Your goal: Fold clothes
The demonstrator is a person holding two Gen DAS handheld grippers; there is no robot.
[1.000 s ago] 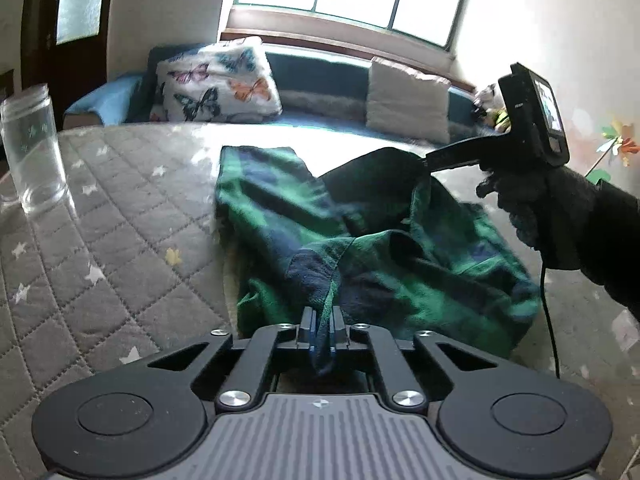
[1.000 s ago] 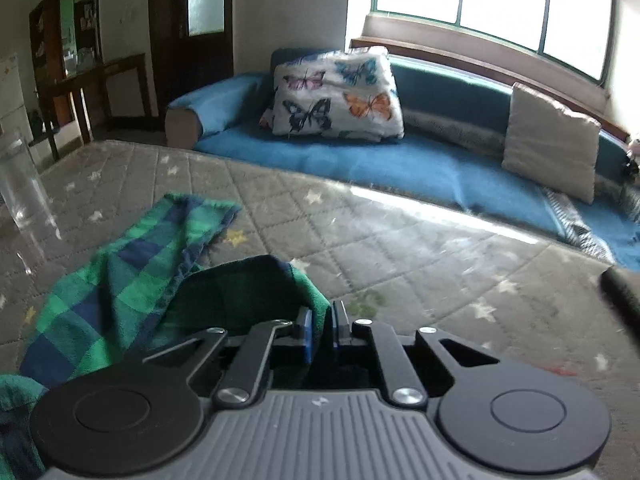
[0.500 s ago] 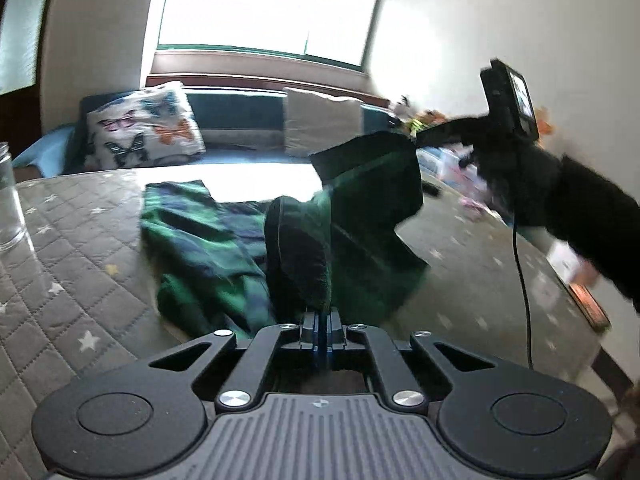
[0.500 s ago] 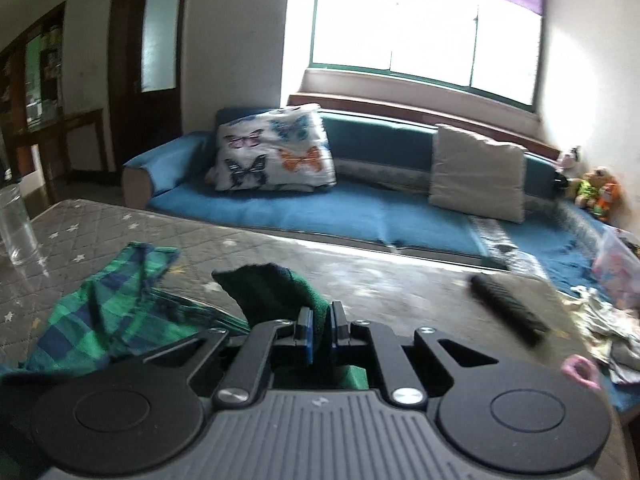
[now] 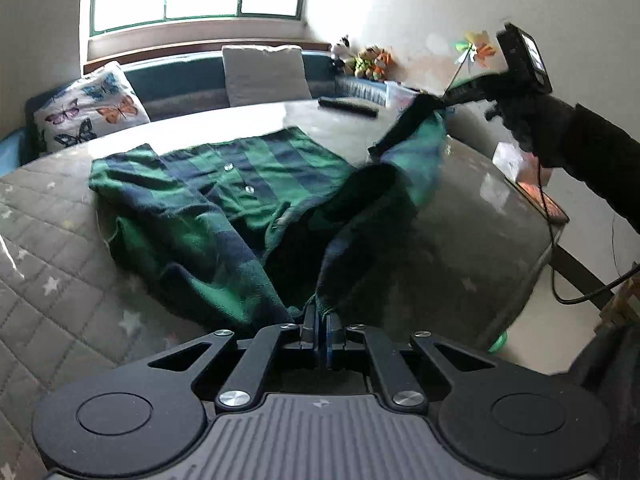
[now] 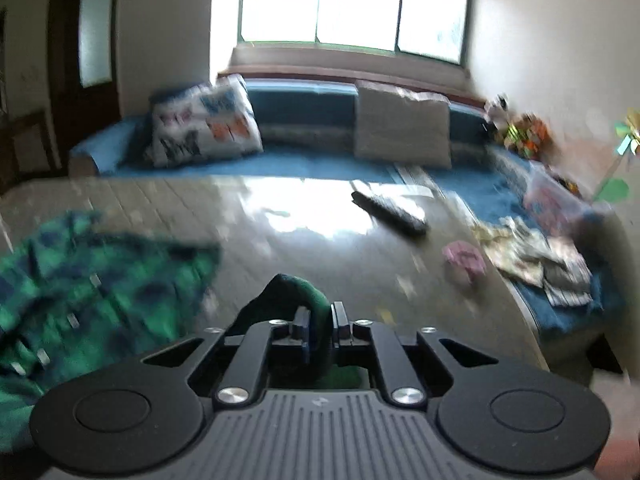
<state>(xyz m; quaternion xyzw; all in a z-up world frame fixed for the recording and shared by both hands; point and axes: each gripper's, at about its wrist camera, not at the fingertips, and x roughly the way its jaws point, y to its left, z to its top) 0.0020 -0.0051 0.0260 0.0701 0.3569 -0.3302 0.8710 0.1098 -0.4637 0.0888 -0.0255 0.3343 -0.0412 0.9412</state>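
We hold the green plaid shirt [image 5: 240, 200] by two points so it can spread flat: our left gripper [image 5: 322, 326] has its fingers pressed together on the near hem, while our right gripper [image 6: 320, 318], whose fingers have just been opening, keeps a fold between them. Most of the shirt lies on the quilted surface [image 5: 60, 272].

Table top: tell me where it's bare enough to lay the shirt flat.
Bare quilted surface lies left of the green plaid shirt, toward the near left edge of the table. Another free stretch runs right of the shirt to the table's right edge. It is crowded at the far right: a remote and a pink item lie there.
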